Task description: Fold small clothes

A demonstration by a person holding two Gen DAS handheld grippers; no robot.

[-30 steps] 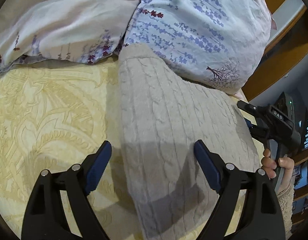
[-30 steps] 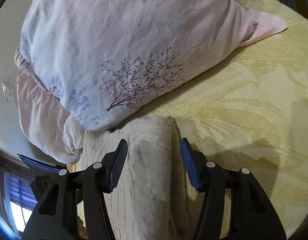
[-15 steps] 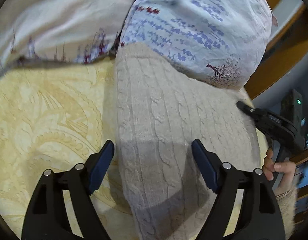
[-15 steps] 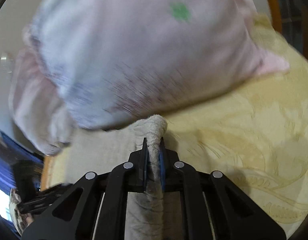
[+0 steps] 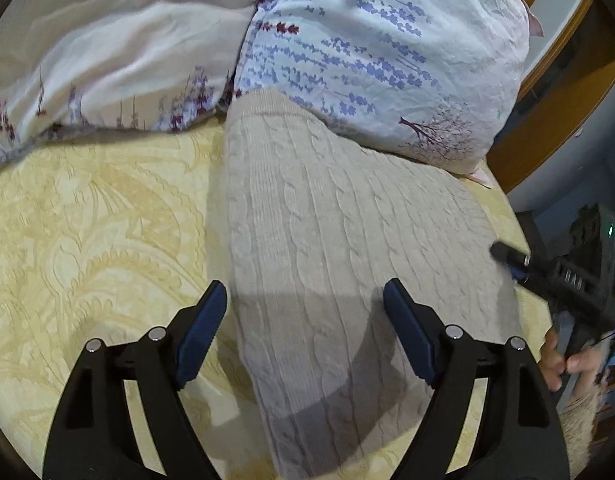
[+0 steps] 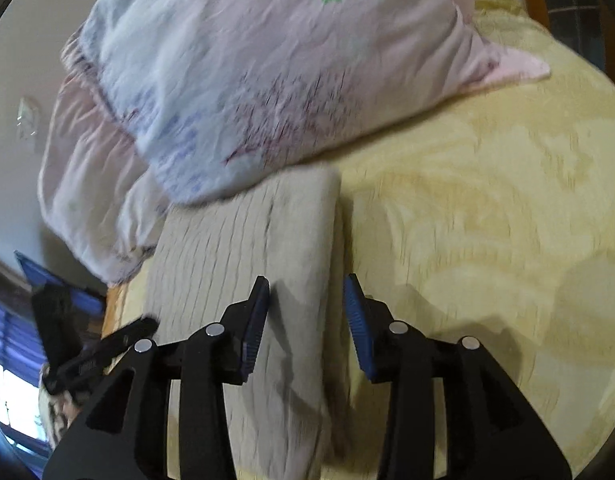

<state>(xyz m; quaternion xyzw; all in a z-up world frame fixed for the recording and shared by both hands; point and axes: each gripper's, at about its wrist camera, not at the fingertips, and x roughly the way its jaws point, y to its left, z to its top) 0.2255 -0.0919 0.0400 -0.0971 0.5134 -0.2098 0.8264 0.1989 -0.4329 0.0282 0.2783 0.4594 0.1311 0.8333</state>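
A beige cable-knit sweater [image 5: 339, 240] lies folded in a long strip on the yellow bedspread [image 5: 87, 232], its far end against a floral pillow [image 5: 379, 52]. My left gripper [image 5: 305, 320] is open and hovers over the sweater's left edge. In the right wrist view the sweater [image 6: 267, 248] shows a raised fold along its right side. My right gripper [image 6: 305, 320] is open, its jaws on either side of that fold. The right gripper also shows at the right edge of the left wrist view [image 5: 563, 284], held by a hand.
A second pale floral pillow [image 5: 107, 60] lies at the back left. A wooden bed frame [image 5: 555, 92] rises at the right. The bedspread [image 6: 487, 220] stretches right of the sweater. A window with blue blinds [image 6: 11, 340] is at the far left.
My right gripper was open, shut on the sweater's raised fold half a second ago, and has opened again. The left gripper has stayed open and barely moved.
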